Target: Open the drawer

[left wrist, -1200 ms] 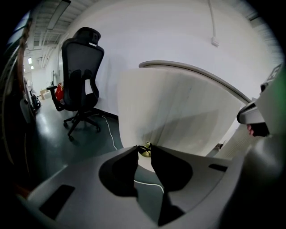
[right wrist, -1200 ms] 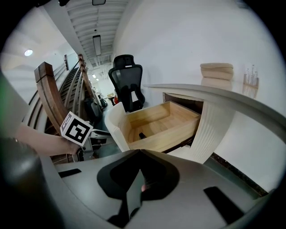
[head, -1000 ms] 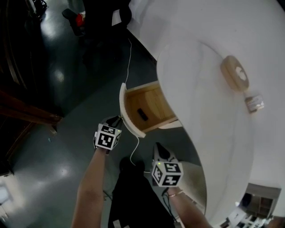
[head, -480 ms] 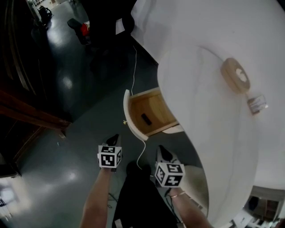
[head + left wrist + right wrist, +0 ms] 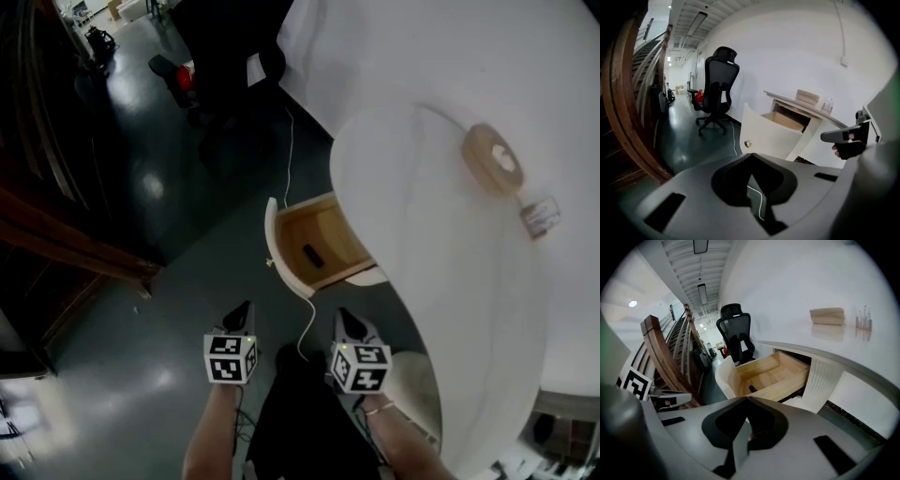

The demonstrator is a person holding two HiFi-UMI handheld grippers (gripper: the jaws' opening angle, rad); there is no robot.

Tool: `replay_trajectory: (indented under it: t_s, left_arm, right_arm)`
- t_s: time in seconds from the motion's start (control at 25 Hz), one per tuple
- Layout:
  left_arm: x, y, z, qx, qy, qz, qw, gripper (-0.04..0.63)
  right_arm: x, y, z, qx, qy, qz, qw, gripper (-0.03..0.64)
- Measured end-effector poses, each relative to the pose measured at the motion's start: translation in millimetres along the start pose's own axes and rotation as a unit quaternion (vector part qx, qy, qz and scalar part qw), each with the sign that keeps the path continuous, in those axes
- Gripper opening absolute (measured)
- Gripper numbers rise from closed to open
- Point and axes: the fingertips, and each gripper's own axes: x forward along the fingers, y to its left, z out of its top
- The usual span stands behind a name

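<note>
The drawer [image 5: 323, 242] stands pulled out of the curved white desk [image 5: 422, 281], its pale wood inside showing. Its white curved front [image 5: 279, 255] carries a small brass knob [image 5: 747, 144]. A small dark object [image 5: 752, 388] lies on the drawer's bottom. My left gripper [image 5: 242, 314] hangs over the floor, well short of the drawer front, shut with nothing in it. My right gripper [image 5: 345, 321] is beside it, near the desk's edge, jaws together and holding nothing. In the left gripper view the jaws [image 5: 751, 158] meet in front of the knob, far from it.
A white cable [image 5: 289, 155] runs over the dark floor past the drawer front. A black office chair [image 5: 716, 89] stands beyond the drawer. Wooden stair rails [image 5: 75, 248] are at the left. A round wooden piece [image 5: 494, 159] and a small holder [image 5: 536, 216] sit on the desk.
My left gripper has drawn back from the drawer front toward the person and its jaws have closed. The drawer stays pulled out. The right gripper has hardly moved.
</note>
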Motion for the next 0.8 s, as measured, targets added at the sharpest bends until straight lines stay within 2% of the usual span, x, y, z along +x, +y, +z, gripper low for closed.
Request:
replay_trajectory:
  t_s: [0.32, 0.8]
  left_arm:
    - [-31, -7, 9, -0.014, -0.019, 0.003, 0.9997, 0.005]
    - [-82, -17, 61, 0.002, -0.096, 0.013, 0.9953, 0.005]
  right_arm:
    - [-14, 2, 3, 0.008, -0.008, 0.001, 1.000, 0.003]
    - [-56, 8, 42, -0.004, -0.059, 0.018, 0.998, 0.003]
